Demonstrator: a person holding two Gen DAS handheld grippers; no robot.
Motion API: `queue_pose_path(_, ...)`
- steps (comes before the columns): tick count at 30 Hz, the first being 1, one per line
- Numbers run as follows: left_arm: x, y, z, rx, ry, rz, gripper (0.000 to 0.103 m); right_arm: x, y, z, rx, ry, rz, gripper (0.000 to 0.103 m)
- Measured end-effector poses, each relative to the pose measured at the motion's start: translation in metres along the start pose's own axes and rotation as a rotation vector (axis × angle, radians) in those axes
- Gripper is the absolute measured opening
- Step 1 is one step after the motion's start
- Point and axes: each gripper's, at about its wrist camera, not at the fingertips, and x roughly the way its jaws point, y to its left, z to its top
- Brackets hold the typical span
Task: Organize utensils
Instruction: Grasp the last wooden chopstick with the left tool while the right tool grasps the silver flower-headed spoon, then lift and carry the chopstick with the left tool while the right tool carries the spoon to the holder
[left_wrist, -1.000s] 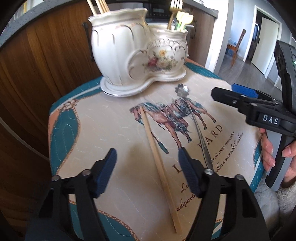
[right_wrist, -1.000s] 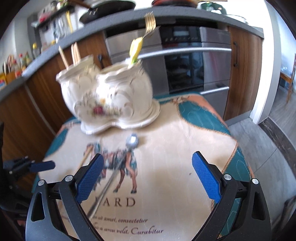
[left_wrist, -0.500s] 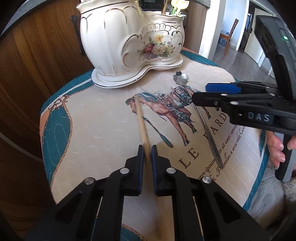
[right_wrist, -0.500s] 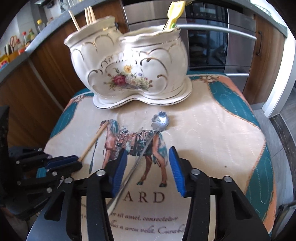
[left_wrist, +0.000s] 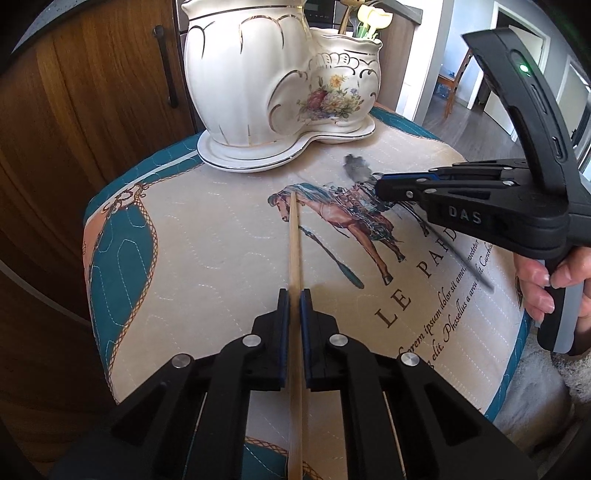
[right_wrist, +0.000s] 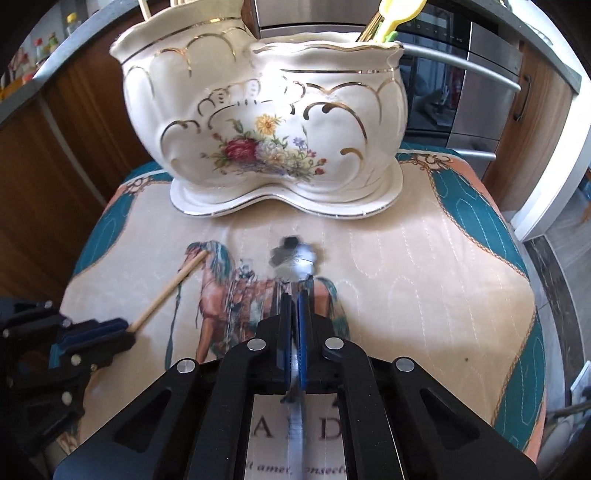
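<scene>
A white ceramic two-pot utensil holder (left_wrist: 280, 92) with gold trim and painted flowers stands at the back of the cloth; it also shows in the right wrist view (right_wrist: 266, 125). My left gripper (left_wrist: 294, 299) is shut on a wooden chopstick (left_wrist: 294, 240) that points toward the holder. My right gripper (right_wrist: 294, 299) is shut on a silver spoon (right_wrist: 293, 254) with a flower-shaped bowl. The right gripper (left_wrist: 380, 186) also shows in the left wrist view, with the spoon bowl (left_wrist: 356, 170) ahead of it. The chopstick (right_wrist: 168, 291) and left gripper (right_wrist: 125, 332) show at the left of the right wrist view.
The printed horse cloth (left_wrist: 207, 240) covers a small table with teal borders. Chopsticks (right_wrist: 144, 7) stand in the holder's taller pot; a gold fork and yellow utensils (right_wrist: 391, 18) in the lower one. Wooden cabinets (left_wrist: 92, 92) and an oven (right_wrist: 461, 85) stand behind.
Both grippers went from open to shut: the left closed on the chopstick, the right closed on the spoon. Both moved closer to the holder.
</scene>
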Motion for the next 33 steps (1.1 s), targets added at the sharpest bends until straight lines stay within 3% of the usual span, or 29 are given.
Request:
queue_pose_path(6, -0.013, 0.001, -0.001, -0.002, -0.030, -0.017, 0.006, -0.024, -0.003, -0.012, -0.015, -0.061, 0.047, 0.004)
queue_pose_path(19, -0.072, 0.001, 0.014, -0.016, -0.221, -0.054, 0.006, -0.099, -0.018, -0.017, -0.019, -0.355, 0.136, 0.004)
queue_pose_path(23, -0.101, -0.002, 0.029, -0.020, -0.342, -0.111, 0.006, -0.120, -0.023, -0.007, 0.000, -0.460, 0.153, 0.004)
queue_pose_path(33, -0.142, 0.026, 0.108, -0.139, -0.666, -0.102, 0.006, -0.144, -0.039, 0.062, 0.087, -0.665, 0.200, 0.004)
